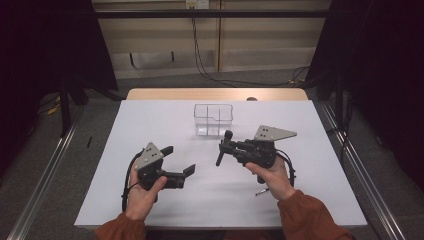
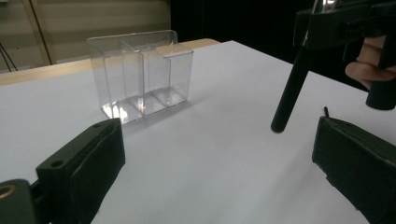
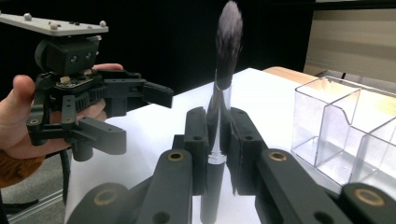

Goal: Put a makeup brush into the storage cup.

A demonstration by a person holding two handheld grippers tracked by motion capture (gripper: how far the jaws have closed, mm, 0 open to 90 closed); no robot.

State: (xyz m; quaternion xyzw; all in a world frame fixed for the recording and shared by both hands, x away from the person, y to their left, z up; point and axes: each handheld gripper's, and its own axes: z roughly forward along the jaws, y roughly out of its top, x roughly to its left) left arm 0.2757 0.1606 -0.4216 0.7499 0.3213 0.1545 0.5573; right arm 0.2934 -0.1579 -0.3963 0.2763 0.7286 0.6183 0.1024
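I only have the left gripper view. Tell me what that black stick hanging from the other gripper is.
Observer: It is a makeup brush. The right gripper view shows its dark bristle head at the top.
Operator: Say how it is held.
Observer: The right gripper has its fingers shut on the clear stem just below the bristles.
Operator: Now describe my own gripper from above.
Observer: In the high view the left gripper is open and empty. It sits left of the brush and nearer the person than the clear organizer.
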